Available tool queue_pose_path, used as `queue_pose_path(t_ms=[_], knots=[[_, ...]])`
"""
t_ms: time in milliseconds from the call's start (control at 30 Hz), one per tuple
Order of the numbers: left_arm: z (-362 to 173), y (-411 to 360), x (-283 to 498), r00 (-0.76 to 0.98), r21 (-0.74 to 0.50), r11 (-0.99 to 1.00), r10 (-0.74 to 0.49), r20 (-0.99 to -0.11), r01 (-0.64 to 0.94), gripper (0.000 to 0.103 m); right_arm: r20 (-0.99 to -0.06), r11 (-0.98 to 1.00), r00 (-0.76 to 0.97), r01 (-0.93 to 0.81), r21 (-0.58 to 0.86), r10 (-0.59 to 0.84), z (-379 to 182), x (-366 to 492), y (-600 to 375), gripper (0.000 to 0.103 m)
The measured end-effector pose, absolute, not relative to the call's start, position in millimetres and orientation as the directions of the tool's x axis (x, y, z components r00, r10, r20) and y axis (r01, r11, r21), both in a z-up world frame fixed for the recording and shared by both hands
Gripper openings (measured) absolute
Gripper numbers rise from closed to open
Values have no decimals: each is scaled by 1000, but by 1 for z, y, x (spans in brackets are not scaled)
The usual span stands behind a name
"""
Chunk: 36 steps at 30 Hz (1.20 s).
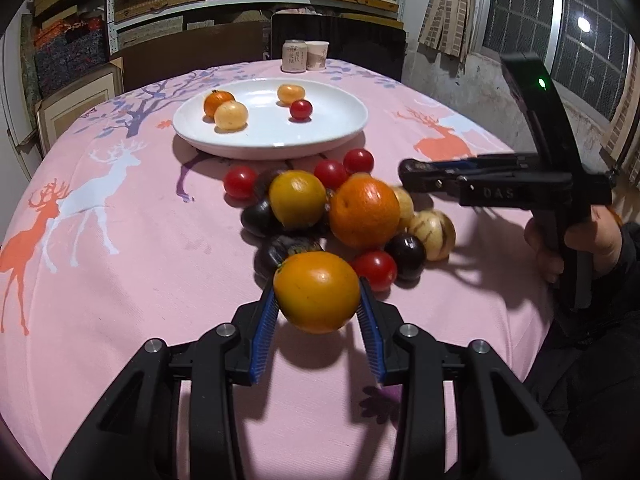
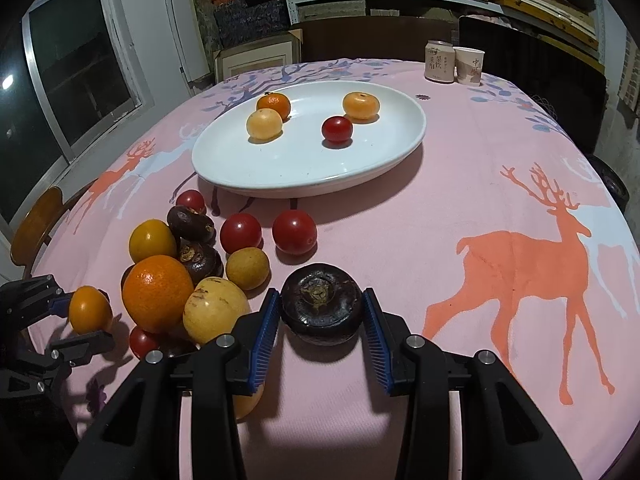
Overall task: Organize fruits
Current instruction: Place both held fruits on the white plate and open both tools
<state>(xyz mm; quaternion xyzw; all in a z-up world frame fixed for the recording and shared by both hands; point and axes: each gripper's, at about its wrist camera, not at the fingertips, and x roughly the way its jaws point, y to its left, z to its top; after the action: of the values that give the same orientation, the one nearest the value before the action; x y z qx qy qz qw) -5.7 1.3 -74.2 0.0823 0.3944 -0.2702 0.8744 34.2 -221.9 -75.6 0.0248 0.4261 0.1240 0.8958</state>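
Note:
My left gripper [image 1: 318, 304] is shut on a yellow-orange fruit [image 1: 316, 292] and holds it above the cloth; it also shows in the right wrist view [image 2: 90, 309]. My right gripper [image 2: 320, 312] is shut on a dark purple-brown fruit [image 2: 320, 304], just above the cloth. A pile of loose fruit lies between them: a big orange [image 1: 364, 210], a yellow fruit [image 1: 298, 199], red tomatoes [image 1: 240, 182], dark fruits [image 1: 405, 255]. A white plate [image 2: 304, 168] behind the pile holds several small fruits [image 2: 337, 129].
A pink tablecloth with deer print [image 2: 520, 264] covers the round table. A can [image 2: 439, 61] and a paper cup [image 2: 473, 65] stand at the far edge. A dark chair back [image 1: 340, 40] and shelves are behind. A window [image 2: 84, 64] is at left.

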Motion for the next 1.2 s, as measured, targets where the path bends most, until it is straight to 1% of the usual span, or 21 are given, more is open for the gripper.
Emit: queue_pose_path(t_ms=[167,333,400,600,800,967,1000,1067,1100,1133,1200], knots=[[-37,5,28,595,-58,849,-414,-689,525,38,-721,968,649,-216,132,243,-41,50,-227,42],[-15,-10,92,596,-81,843,-441,-671,532,38,-687,960,675,-248,130,267,-13,93,-220,42],[-19,-18,116,597,-68,848,-424,-681,525,38,-692,959,670,-252,129,270,-14,112,-214,42],[-49,-32,185,543,-50,862,-361,-758,504,38,-733,949,619,-290,120,282,-43,154,-186,42],[-74,-39,216,496,-37,865,-322,-806,500,38,-768,943,571,-307,129,291,-68,177,-172,42],[-82,-44,225,495,-17,866,-302,-815,500,38,-783,941,554,-318,112,281,-75,183,-164,42],[-81,-44,225,493,-21,865,-305,-815,501,40,-784,941,554,-321,109,279,-76,184,-164,42],[-81,-44,224,502,-13,868,-300,-812,497,47,-784,940,556,-326,102,278,-76,183,-163,43],[-79,-43,223,510,-7,873,-292,-809,488,54,-781,939,559,-329,99,278,-75,182,-163,43],[-78,-42,222,513,-11,875,-294,-807,484,57,-777,940,567,-330,91,274,-73,180,-163,43],[-73,-38,220,519,-20,878,-300,-801,478,57,-765,941,586,-329,76,266,-66,176,-164,43]])
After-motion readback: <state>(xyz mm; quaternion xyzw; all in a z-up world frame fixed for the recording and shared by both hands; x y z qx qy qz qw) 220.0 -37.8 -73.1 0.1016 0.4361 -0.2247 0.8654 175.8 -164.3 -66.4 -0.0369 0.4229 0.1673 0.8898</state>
